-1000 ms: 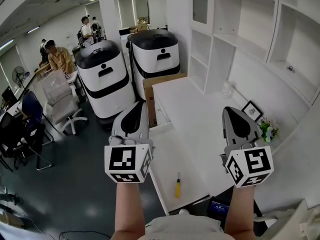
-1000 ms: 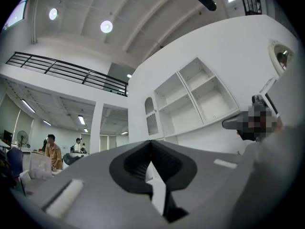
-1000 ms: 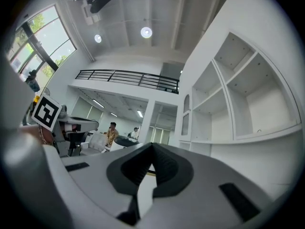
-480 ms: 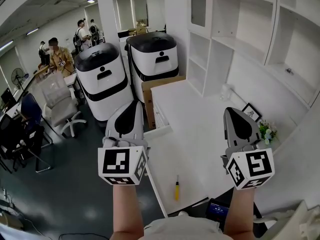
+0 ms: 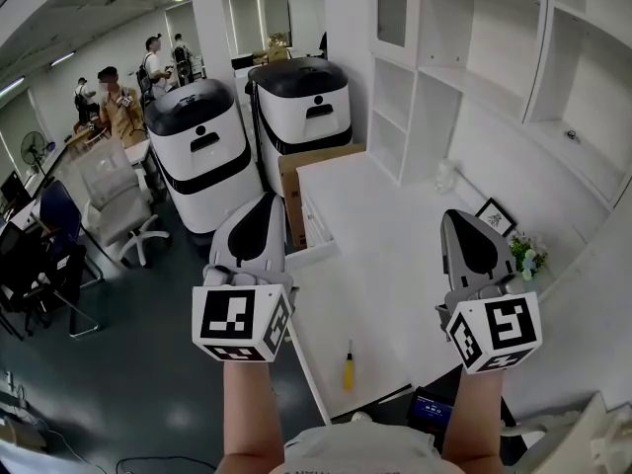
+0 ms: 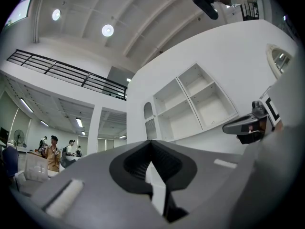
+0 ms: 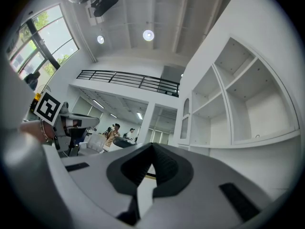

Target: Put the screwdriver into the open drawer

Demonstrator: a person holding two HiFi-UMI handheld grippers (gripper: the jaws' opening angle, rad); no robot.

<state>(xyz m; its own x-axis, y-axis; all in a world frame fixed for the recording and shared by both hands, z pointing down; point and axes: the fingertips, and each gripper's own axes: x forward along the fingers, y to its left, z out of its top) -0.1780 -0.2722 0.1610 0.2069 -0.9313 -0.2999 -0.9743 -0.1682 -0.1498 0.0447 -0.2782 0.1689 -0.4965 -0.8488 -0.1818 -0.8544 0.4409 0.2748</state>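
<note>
lying on a white desk [image 5: 395,230] in an office [image 5: 168,344], screwdriver [image 5: 348,365]; both jaws together, empty

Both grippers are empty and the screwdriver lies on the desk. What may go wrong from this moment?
1. The screwdriver lies near the corner of the desk; a clumsy touch may roll it off.
2. The left gripper and the right gripper are both shut and empty; reaching down without opening would likely push the tool, not grasp it.
3. In the head view the left gripper covers part of the open drawer, so the drop may be misjudged.
</note>
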